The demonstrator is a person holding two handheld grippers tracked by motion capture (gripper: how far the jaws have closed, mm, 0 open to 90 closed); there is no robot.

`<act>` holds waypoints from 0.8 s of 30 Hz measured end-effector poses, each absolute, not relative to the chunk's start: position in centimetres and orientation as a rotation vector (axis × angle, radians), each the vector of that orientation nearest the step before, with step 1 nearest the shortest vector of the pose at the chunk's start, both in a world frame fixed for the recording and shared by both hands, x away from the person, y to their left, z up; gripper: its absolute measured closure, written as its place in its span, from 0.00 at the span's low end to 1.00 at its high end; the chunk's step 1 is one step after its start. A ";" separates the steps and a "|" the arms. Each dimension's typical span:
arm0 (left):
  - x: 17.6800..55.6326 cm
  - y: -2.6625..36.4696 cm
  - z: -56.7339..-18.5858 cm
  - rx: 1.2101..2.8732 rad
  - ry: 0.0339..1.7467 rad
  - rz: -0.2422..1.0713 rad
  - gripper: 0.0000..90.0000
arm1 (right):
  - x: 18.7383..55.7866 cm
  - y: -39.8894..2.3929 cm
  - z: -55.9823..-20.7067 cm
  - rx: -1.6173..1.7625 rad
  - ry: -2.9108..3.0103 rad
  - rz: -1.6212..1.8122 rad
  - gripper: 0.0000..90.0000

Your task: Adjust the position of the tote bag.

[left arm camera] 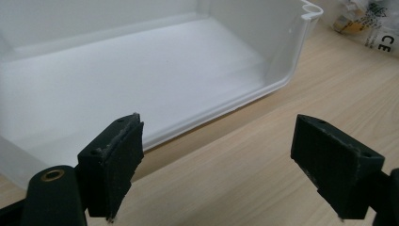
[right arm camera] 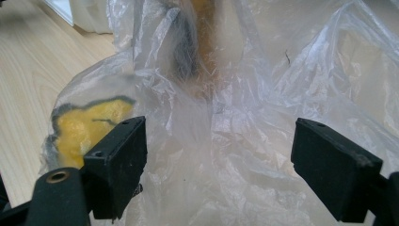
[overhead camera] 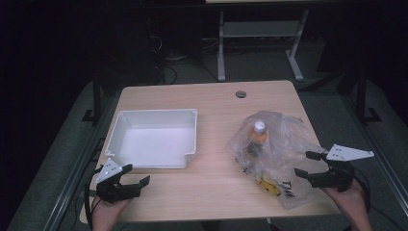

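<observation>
A white plastic tray (overhead camera: 122, 126) stands empty on the left half of the wooden table. On the right half lies a crumpled clear plastic bag (overhead camera: 288, 139) with an orange bottle (overhead camera: 258, 134) with a white cap inside it and a yellow print near its front. My left gripper (overhead camera: 136, 174) rests at the table's front left, just before the tray (left arm camera: 282, 52), jaws open and empty. My right gripper (overhead camera: 304, 163) sits at the bag's right side, jaws open, with loose bag film (right arm camera: 226, 141) in front of and between them; the pads do not press on it.
The table has a round cable hole (overhead camera: 241, 94) near its far edge. Bare wood (overhead camera: 211, 173) lies between tray and bag. Beyond the table stand a white desk frame (overhead camera: 260, 43) and cables on a dark floor.
</observation>
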State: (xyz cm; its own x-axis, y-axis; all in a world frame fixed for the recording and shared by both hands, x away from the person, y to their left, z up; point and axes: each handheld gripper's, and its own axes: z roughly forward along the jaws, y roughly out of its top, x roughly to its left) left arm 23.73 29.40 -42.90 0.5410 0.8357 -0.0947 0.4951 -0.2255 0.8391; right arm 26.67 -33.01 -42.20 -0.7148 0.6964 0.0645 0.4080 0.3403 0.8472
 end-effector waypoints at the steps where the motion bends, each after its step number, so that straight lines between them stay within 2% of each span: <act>1: 23.8 29.4 -42.9 1.888 1.088 0.478 0.19 | 26.7 -33.0 -42.2 0.980 2.301 1.310 0.20; 10: 23.5 29.0 -42.7 1.895 1.073 0.470 0.19 | 26.9 -32.9 -42.1 0.954 2.315 1.313 0.20; 24: 23.7 25.5 -41.5 1.980 0.945 0.420 0.19 | 26.5 -33.0 -41.5 0.930 2.304 1.308 0.20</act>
State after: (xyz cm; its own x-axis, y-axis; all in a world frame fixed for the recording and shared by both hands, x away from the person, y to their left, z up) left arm 23.65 25.46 -41.46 0.6537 0.7540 -0.0641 0.4574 -0.3262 0.8273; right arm 26.49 -32.97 -41.50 -0.7316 0.6810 0.0317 0.3761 0.3644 0.8519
